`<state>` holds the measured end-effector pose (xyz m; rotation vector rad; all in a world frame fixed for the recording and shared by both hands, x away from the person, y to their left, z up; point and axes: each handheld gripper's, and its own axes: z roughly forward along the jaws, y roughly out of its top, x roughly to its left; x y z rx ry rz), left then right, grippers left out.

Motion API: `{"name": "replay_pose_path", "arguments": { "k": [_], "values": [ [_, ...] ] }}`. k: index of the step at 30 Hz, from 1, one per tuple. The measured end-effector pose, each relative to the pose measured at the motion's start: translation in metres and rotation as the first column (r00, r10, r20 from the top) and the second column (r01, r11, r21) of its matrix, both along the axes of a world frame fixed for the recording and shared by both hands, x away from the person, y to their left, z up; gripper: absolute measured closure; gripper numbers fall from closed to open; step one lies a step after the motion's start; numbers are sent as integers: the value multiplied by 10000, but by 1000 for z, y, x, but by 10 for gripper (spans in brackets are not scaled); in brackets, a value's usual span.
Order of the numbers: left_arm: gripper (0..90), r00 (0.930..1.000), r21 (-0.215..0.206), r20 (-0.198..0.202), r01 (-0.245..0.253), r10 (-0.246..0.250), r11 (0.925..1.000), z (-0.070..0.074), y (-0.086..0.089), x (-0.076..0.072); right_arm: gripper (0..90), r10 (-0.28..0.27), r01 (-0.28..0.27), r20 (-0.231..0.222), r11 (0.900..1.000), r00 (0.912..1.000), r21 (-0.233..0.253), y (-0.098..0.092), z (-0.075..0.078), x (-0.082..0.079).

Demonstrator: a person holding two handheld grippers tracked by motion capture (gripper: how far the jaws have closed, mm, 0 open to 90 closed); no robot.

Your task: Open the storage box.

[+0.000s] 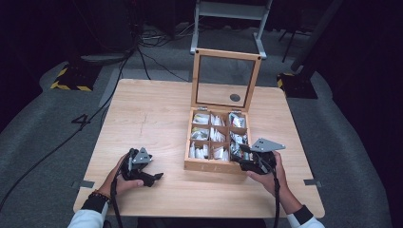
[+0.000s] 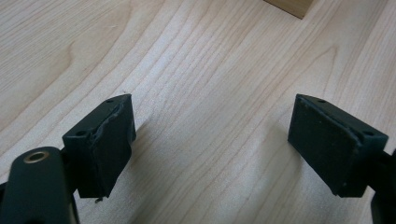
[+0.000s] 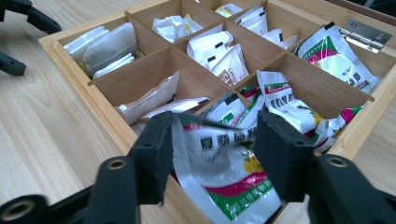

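While our left gripper (image 2: pixel 210 140) hovers spread wide over bare, pale-grained table (image 1: pixel 152 114), our right gripper (image 3: pixel 212 154) is pinching a glossy, crinkled sachet (image 3: pixel 219 172) at the near right corner of the wooden box (image 1: pixel 209 165). Thin wooden dividers wall it in on both sides, more sachets crowd behind, white paper packets (image 3: pixel 217 49) fill neighbouring compartments, and the glass-paned lid (image 1: pixel 225 80) stands upright.

Glossy foil-like sachet (image 3: pixel 219 172), printed green and red, between the matt black plastic right tongs (image 3: pixel 215 154). Beyond them, a box (image 3: pixel 88 88) of smooth pale wood with a bright metal hinge (image 3: pixel 366 33). Under the left tongs (image 2: pixel 210 140), a wood-grain bench (image 2: pixel 201 70), satin-smooth.
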<state>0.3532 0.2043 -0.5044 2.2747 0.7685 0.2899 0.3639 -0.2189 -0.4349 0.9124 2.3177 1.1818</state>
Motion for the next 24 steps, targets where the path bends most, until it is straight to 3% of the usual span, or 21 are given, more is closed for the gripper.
{"name": "replay_pose_path", "arguments": {
  "k": [4, 9, 17, 18, 20, 24],
  "values": [
    [155, 10000, 17, 10, 1, -1, 10000, 0, 0, 0, 423, 160, -160, 117, 9999, 9998, -24, 1, 2, -5],
    [154, 10000, 12, 12, 8, -8, 10000, 0, 0, 0, 352, 304, -276, 388, 9971, 9988, -714, 11, 1, -8],
    [154, 10000, -8, 15, 17, -17, 10000, 0, 0, 0, 382, 406, -406, 8, 9980, 9992, -486, 7, 1, -3],
    [154, 10000, -7, 15, 15, -15, 10000, 0, 0, 0, 413, 49, -28, 319, 9978, 9995, -664, 4, 1, -3],
    [154, 10000, -9, 12, 16, -16, 10000, 0, 0, 0, 392, 126, -120, 141, 9991, 9998, -410, 1, 2, -1],
    [154, 10000, -7, 5, 25, -25, 10000, 0, 0, 0, 360, 248, -234, 206, 9976, 9995, -653, 7, 1, -3]
  ]
}}
